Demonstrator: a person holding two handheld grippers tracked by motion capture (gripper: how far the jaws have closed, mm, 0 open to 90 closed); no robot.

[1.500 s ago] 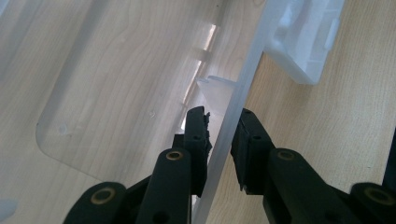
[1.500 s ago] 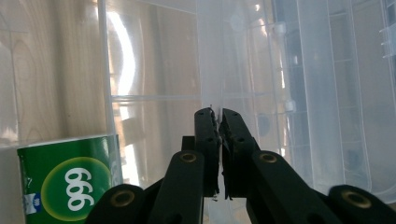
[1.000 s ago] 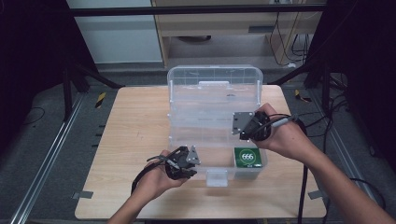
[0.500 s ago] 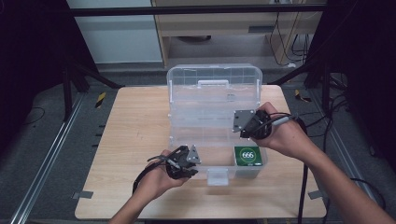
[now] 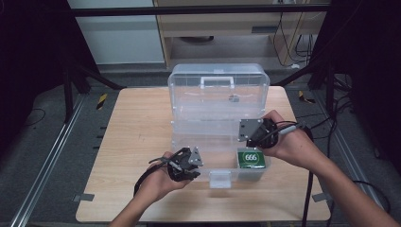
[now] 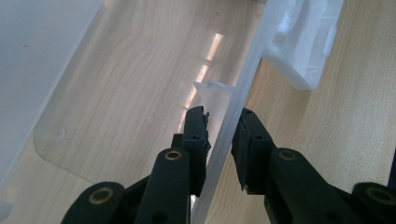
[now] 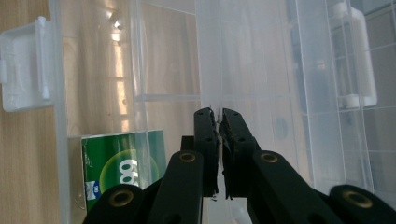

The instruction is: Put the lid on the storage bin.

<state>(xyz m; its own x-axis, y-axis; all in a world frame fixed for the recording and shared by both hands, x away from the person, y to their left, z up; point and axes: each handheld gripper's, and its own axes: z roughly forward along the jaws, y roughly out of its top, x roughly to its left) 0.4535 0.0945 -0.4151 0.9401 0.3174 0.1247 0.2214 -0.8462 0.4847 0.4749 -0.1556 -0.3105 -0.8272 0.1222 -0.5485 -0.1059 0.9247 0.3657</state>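
Note:
A clear plastic storage box point(image 5: 189, 135) stands on the wooden table with its lid point(image 5: 217, 94) tipped up at the back. A green packet marked 666 point(image 5: 250, 159) lies in its front right compartment, also seen as the green packet point(image 7: 121, 172). My left gripper point(image 5: 197, 165) is at the box's front edge; its jaws point(image 6: 219, 123) straddle and pinch the clear front wall point(image 6: 245, 79). My right gripper point(image 5: 246, 137) hovers over the box just behind the packet. Its jaws point(image 7: 218, 114) are pressed together, tips at a clear divider point(image 7: 210, 56).
The box's white front latch point(image 5: 220, 178) hangs open toward the table's near edge, also seen as the latch point(image 6: 303, 42). The lid carries a white handle point(image 5: 217, 80). Bare wood point(image 5: 137, 127) lies to the left of the box. Cables trail from both grippers.

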